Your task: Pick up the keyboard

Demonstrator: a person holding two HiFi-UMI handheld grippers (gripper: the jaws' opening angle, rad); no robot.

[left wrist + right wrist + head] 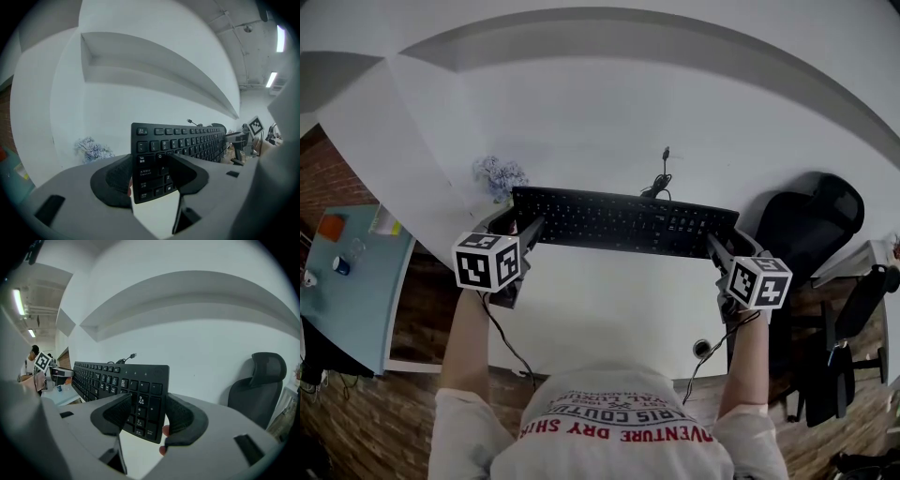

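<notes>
A black keyboard [623, 223] spans between the left gripper [528, 234] and right gripper [719, 251], each clamped on one short end, apparently just above the white worktop [609, 309]. It seems light, rigid plastic; end grips should hold it level.

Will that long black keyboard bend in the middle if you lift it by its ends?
Probably not: the long black plastic keyboard looks straight between the left gripper and right gripper. Its thin black cable will likely dangle.

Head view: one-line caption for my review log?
Left gripper and right gripper clamp opposite ends of a black rectangular plastic keyboard over a white table.
</notes>
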